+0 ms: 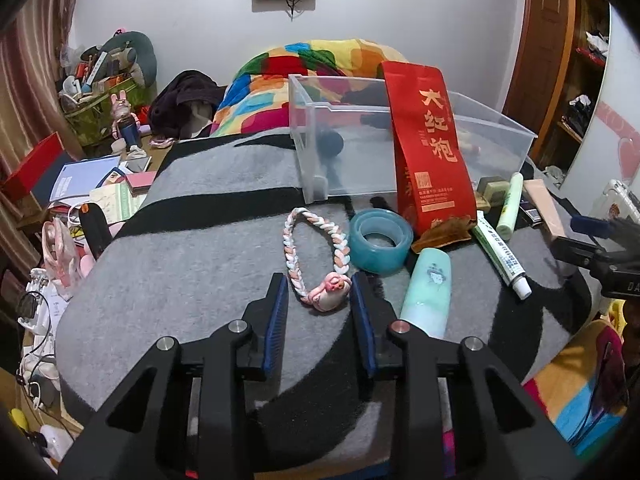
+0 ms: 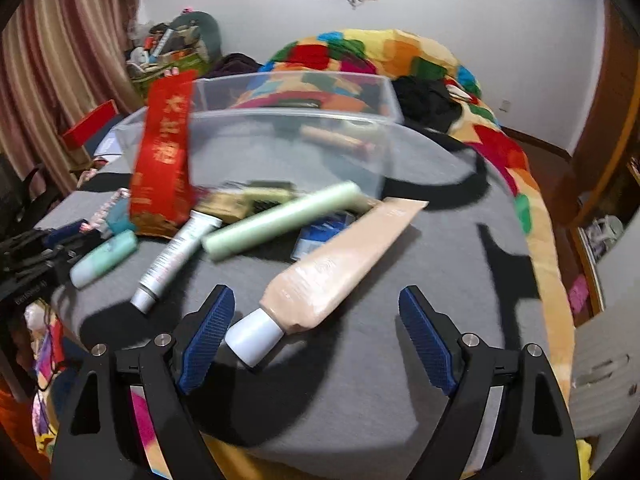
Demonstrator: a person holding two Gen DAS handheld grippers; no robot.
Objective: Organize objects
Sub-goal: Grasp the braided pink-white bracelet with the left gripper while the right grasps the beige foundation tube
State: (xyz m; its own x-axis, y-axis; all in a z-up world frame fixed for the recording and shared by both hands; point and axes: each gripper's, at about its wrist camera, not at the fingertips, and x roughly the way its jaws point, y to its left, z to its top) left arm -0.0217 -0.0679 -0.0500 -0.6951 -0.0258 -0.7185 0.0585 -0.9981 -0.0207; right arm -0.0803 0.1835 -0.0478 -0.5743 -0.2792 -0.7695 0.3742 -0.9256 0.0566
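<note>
Fingers of my left gripper (image 1: 320,300) half-open around the braided bracelet (image 1: 316,256), right gripper (image 2: 316,320) wide and empty; clear bin (image 1: 400,148) nearly empty, most items unsorted.

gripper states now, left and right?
Left gripper: open, straddling the pink charm of the braided pink-and-white bracelet, not clamped.
Right gripper: open, holding nothing, white-capped beige plastic tube between the fingers.

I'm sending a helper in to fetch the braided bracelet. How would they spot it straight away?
Find the clear plastic bin on the grey mat. Just in front of it, left of the teal tape roll, lies the braided bracelet. It is the only loop of pink-and-white braid, with a pink charm between the left claw's fingers.
</note>
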